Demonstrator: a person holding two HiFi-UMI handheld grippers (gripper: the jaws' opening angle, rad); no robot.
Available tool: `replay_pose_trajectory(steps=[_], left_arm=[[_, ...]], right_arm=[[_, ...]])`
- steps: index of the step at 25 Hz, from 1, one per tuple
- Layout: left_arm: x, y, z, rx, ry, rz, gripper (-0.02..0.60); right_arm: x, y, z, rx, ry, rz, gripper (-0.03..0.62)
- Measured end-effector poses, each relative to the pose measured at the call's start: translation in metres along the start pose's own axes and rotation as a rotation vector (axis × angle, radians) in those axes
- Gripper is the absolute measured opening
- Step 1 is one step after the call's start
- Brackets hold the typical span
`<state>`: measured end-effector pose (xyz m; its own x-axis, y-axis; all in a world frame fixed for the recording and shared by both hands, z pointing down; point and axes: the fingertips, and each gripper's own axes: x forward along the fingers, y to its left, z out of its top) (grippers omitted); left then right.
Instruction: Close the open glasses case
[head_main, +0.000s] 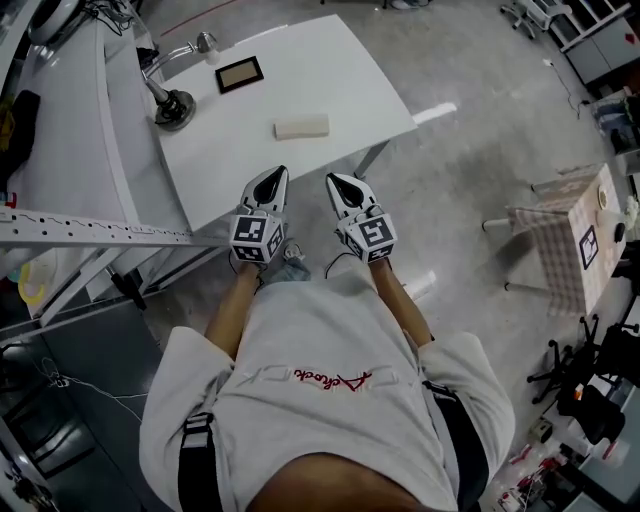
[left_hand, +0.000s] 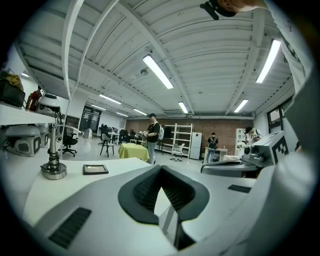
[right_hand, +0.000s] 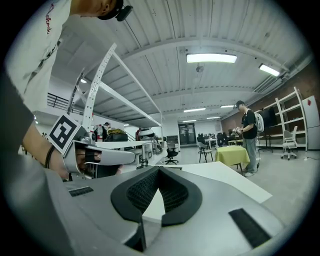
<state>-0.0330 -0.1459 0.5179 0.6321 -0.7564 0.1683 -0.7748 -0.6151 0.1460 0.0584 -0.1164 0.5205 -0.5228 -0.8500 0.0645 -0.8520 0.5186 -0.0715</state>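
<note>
Two grippers show in the head view, side by side just short of the near edge of a white table (head_main: 330, 70). The left gripper (head_main: 272, 182) and the right gripper (head_main: 340, 186) both point toward it. The glasses case (head_main: 301, 127) lies on the table ahead of them, well apart from both. It reads as one flat cream bar, and its seam is too small to make out. Farther back lie a black-framed tile (head_main: 240, 74) and, near the table's left edge, a metal stand (head_main: 175, 108) on a round base. A chair draped in checked cloth (head_main: 555, 245) stands off to the right.

From the left gripper view, the left gripper (left_hand: 161, 170) has its jaws clenched tip to tip, with nothing between the pads. Beyond them spreads the table (left_hand: 120, 166), with the metal stand (left_hand: 53, 169) and the black-framed tile (left_hand: 95, 169) at the left. The right gripper (left_hand: 215, 166) lies level at the right.

From the right gripper view, the right gripper (right_hand: 159, 170) is likewise clenched on nothing. The left gripper (right_hand: 127, 156) sits just beside it at the left.
</note>
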Motion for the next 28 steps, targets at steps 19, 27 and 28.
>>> replay_pose_trajectory(steps=[19, 27, 28], left_arm=[[-0.093, -0.078, -0.029, 0.009, 0.004, 0.064, 0.031], [-0.116, -0.1, -0.034, 0.015, -0.012, 0.074, 0.031], [-0.117, -0.103, -0.034, 0.015, -0.012, 0.075, 0.031]], right_arm=[[-0.101, 0.058, -0.019, 0.012, 0.022, 0.052, 0.021], [-0.128, 0.073, -0.022, 0.01, 0.019, 0.056, 0.018], [-0.13, 0.074, -0.021, 0.011, 0.015, 0.055, 0.018]])
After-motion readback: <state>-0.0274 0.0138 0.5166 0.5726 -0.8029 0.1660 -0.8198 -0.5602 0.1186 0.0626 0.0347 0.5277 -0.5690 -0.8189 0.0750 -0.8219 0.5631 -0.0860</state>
